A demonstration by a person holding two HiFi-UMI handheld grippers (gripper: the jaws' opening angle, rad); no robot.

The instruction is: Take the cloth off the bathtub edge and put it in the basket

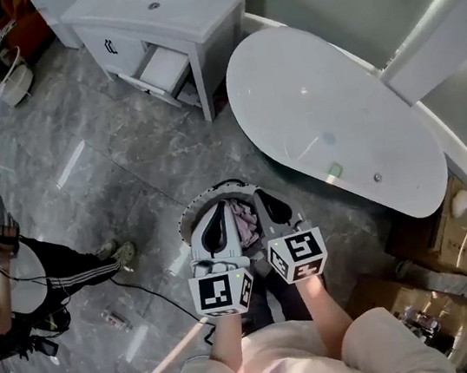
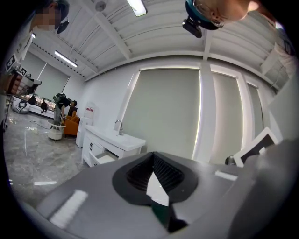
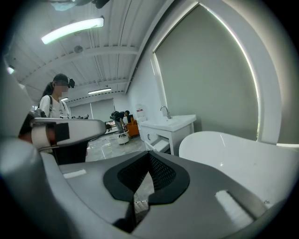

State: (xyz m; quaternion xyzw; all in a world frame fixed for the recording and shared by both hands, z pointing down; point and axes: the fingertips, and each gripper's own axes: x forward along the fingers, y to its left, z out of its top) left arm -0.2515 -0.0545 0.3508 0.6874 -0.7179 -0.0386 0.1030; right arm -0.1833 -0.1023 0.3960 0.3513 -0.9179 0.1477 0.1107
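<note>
The cloth (image 1: 243,216) lay bunched inside the basket (image 1: 187,216), a pink heap showing between the two grippers in the head view. None showed on the tub (image 1: 327,109) edge, only a small green thing (image 1: 334,171) near its rim. That placing suggested the drop was done and the task close to finished.

The left gripper (image 1: 216,225) and right gripper (image 1: 270,210) were held side by side above the basket, close to the person's chest, marker cubes turned up to the head camera. Each gripper's own view showed its dark pads pressed together at the tips with nothing pinched between them, which fitted hands with no more to carry. Both views looked out across the room, not into the basket: the left toward the vanity (image 2: 114,140), the right toward the tub and a second person (image 3: 55,105). Pointed outward like that, the jaws probably stood clear of the rim and the cloth, so nothing could snag or be dragged back out
</note>
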